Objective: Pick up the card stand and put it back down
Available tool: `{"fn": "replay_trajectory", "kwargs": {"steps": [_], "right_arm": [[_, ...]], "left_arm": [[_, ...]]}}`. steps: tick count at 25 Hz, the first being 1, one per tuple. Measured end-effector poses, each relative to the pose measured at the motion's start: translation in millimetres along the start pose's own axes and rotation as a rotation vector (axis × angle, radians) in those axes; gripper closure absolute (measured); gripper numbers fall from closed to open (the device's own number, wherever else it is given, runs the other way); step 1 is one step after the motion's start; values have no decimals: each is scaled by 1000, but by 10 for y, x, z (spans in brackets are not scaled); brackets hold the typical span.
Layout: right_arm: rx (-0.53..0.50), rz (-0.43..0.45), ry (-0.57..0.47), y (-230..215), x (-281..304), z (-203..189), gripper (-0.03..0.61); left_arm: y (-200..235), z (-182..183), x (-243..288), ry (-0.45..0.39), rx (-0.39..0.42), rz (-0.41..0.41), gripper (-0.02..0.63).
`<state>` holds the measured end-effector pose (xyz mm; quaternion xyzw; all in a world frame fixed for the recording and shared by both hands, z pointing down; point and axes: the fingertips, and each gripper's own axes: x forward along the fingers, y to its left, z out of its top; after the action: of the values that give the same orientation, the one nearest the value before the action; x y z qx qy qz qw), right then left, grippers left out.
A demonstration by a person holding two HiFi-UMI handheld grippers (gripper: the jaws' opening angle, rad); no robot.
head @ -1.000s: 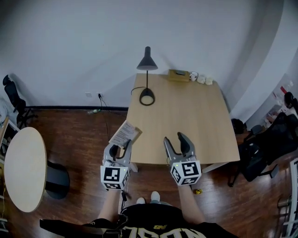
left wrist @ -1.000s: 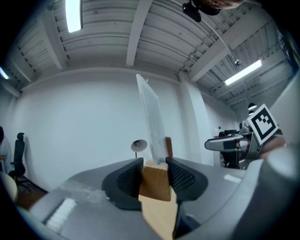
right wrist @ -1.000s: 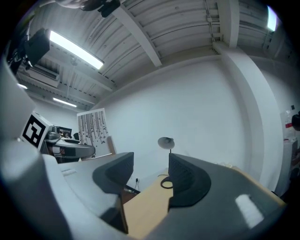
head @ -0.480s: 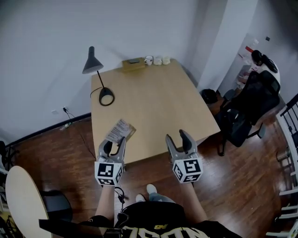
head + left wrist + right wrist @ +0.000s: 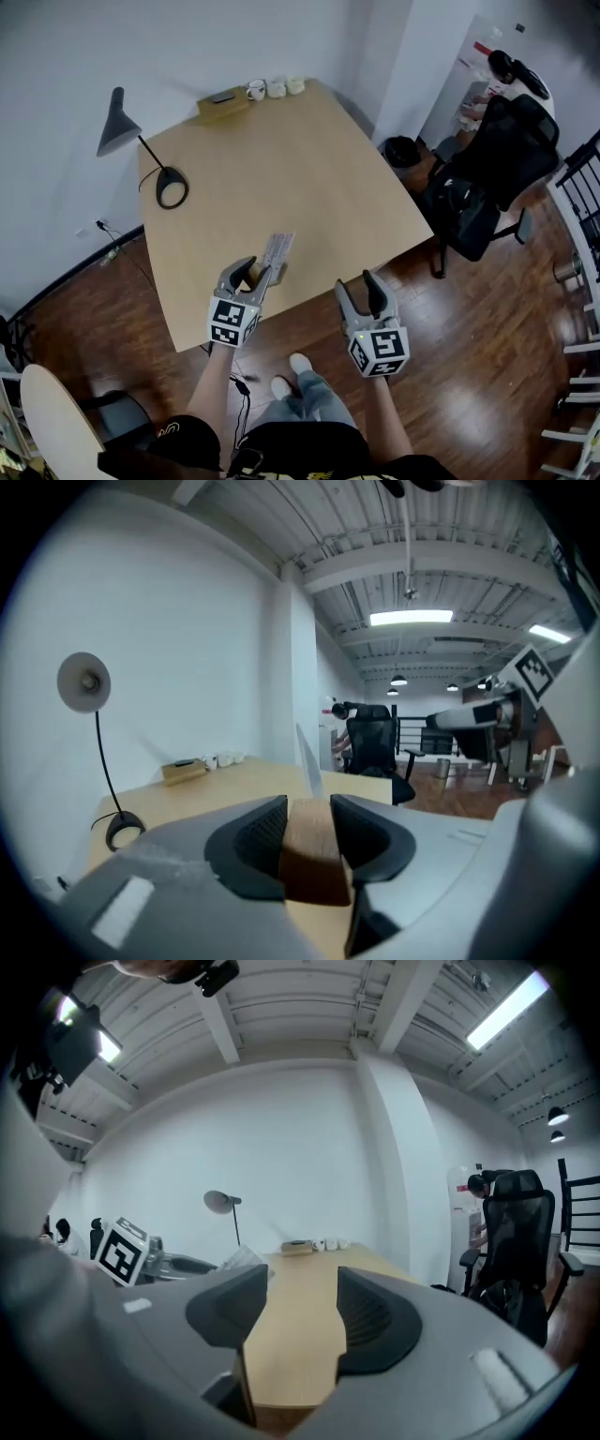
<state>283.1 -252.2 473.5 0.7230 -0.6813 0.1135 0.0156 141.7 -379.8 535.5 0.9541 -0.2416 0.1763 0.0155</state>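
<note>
The card stand, a small wooden block (image 5: 278, 273) with a white printed card (image 5: 277, 250) standing in it, is near the table's front edge. My left gripper (image 5: 253, 275) is shut on the block. In the left gripper view the brown block (image 5: 309, 855) fills the gap between the dark pads (image 5: 258, 832), and the card (image 5: 309, 761) rises edge-on beyond it. I cannot tell whether the block touches the table (image 5: 281, 159). My right gripper (image 5: 357, 283) stands open and empty just off the front edge, to the right. The right gripper view shows only tabletop between its jaws (image 5: 302, 1288).
A black desk lamp (image 5: 169, 187) stands at the table's far left. A flat box (image 5: 223, 105) and small cups (image 5: 274, 88) sit along the back edge. A black office chair (image 5: 492, 150) and bag (image 5: 459, 211) are to the right, a round table (image 5: 52, 412) at lower left.
My left gripper has carried the card stand from the table's front left corner rightward, further over the tabletop. The head view has swung round. The right gripper stays open.
</note>
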Motion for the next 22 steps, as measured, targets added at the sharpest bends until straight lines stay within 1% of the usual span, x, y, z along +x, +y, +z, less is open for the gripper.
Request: {"fn": "replay_trajectory", "kwargs": {"steps": [2, 4, 8, 11, 13, 14, 16, 17, 19, 20, 22], "right_arm": [[16, 7, 32, -16, 112, -230, 339], [34, 16, 69, -37, 212, -468, 339], [59, 29, 120, -99, 394, -855, 339], [69, 34, 138, -133, 554, -1035, 339], [71, 46, 144, -164, 647, -1131, 339], [71, 52, 152, -183, 677, -1189, 339], [70, 57, 174, -226, 695, -1305, 339], [69, 58, 184, -249, 697, -1342, 339], [68, 58, 195, -283, 718, -1368, 339], [67, 59, 198, -285, 740, -1369, 339], [65, 65, 203, -254, 794, -1356, 339]], "left_arm": [[58, -295, 319, 36, -4, -25, 463], [148, -534, 613, 50, -32, -37, 463], [325, -774, 1106, 21, -55, -47, 462], [410, -935, 1382, 2, -43, -65, 460], [406, -1028, 1452, -8, -6, -86, 460], [388, -1117, 1456, 8, 22, -92, 460], [346, -1386, 1430, 73, 60, -85, 459], [336, -1520, 1418, 109, 54, -75, 457], [356, -1715, 1433, 166, 18, -49, 461], [379, -1771, 1456, 188, 7, -37, 468], [429, -1823, 1502, 220, -13, -15, 463]]}}
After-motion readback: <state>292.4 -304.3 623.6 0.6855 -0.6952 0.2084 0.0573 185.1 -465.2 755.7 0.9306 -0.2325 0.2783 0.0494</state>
